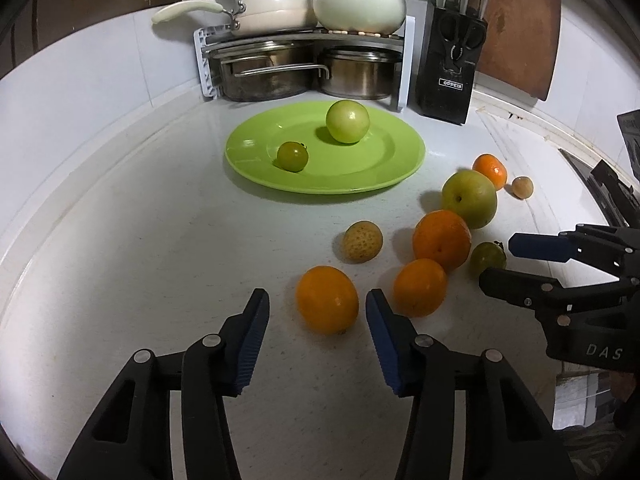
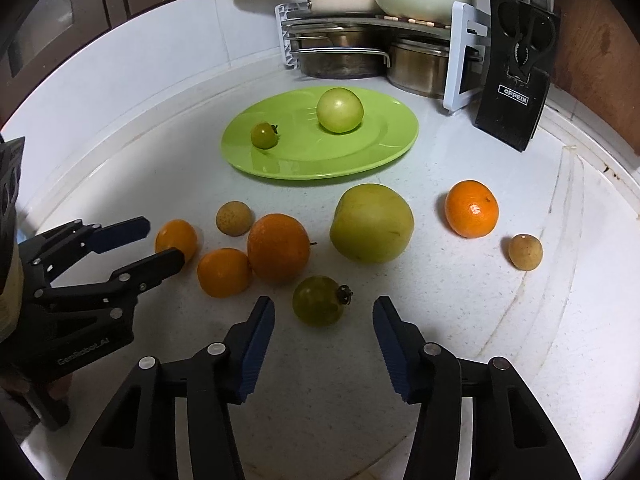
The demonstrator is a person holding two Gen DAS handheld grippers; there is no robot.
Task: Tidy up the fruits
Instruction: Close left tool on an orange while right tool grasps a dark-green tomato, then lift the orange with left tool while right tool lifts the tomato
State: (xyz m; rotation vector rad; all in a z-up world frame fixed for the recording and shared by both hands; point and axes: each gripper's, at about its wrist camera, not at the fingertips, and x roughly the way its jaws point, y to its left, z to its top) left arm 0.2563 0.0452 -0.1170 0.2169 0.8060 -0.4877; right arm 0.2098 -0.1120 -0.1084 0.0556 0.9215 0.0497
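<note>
A small orange lies on the white counter between the fingers of my left gripper, which is open, with gaps on both sides of the fruit. My right gripper is open around a small green tomato without touching it. On the green plate behind sit a pale green tomato and a small dark green one. More oranges, a big green apple, a mandarin and two brownish small fruits lie loose on the counter.
A rack with steel pots and white cookware stands in the back corner, with a black knife block and a wooden board to its right. The counter's raised edge runs along the right side.
</note>
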